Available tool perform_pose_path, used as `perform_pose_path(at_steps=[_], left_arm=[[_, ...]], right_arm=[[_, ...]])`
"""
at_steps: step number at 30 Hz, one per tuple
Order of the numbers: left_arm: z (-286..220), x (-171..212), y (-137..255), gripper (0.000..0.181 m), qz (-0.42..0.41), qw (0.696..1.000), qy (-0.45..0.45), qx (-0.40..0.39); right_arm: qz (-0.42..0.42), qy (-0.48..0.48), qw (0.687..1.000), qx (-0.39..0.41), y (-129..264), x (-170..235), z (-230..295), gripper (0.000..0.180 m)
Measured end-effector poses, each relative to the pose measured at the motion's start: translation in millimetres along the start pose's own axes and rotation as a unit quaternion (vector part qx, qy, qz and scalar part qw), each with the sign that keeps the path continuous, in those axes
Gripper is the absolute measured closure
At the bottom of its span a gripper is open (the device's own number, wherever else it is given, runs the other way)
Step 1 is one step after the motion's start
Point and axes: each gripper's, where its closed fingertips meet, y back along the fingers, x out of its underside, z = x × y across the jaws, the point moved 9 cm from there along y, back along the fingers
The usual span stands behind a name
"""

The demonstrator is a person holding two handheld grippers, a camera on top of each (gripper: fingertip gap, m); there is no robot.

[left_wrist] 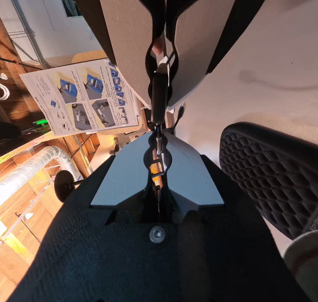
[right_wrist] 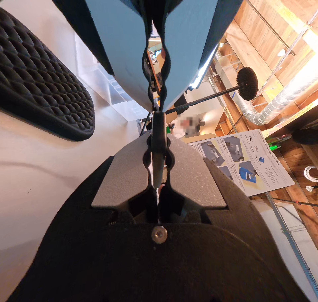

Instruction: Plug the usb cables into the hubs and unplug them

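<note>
Two grippers face off: left (left_wrist: 159, 149) pinching plug (left_wrist: 159, 143), right (right_wrist: 159, 149) pinching hub (right_wrist: 159, 135). Keep plug square to port; push straight, no twisting.

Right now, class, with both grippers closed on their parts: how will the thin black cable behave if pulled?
The thin black cable probably flexes, since it hangs in a loose line. Its plug end dangles free, so it may swing.

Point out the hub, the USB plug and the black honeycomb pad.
hub (right_wrist: 159, 130): right wrist view, its black body.
USB plug (left_wrist: 159, 143): left wrist view, its metal shell.
honeycomb pad (left_wrist: 268, 173): left wrist view, its textured top.
</note>
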Motion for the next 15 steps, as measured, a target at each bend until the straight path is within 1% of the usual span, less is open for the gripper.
perform_pose_path(at_steps=[3,6,10,12,15], left_arm=[[0.3,-0.1,1.0,0.174,-0.005,1.000,0.013,-0.004],[-2.3,0.1,-0.3,0.174,-0.022,1.000,-0.009,-0.008],[-3.7,1.9,-1.8,0.175,-0.052,0.999,-0.009,0.002],[-3.9,1.5,-2.1,0.175,-0.052,0.999,-0.008,0.006],[-6.9,-1.2,-4.1,0.175,-0.051,0.998,-0.011,0.022]], right_arm=[[0.006,-0.007,1.000,0.003,-0.2,0.1,-1.5,0.167],[0.009,0.003,1.000,-0.008,0.5,3.6,0.1,0.167],[0.013,0.010,1.000,-0.011,1.8,6.3,2.7,0.167],[0.017,0.011,1.000,-0.013,1.5,6.1,3.6,0.167],[0.029,0.039,0.999,-0.016,-0.5,4.3,7.0,0.167]])
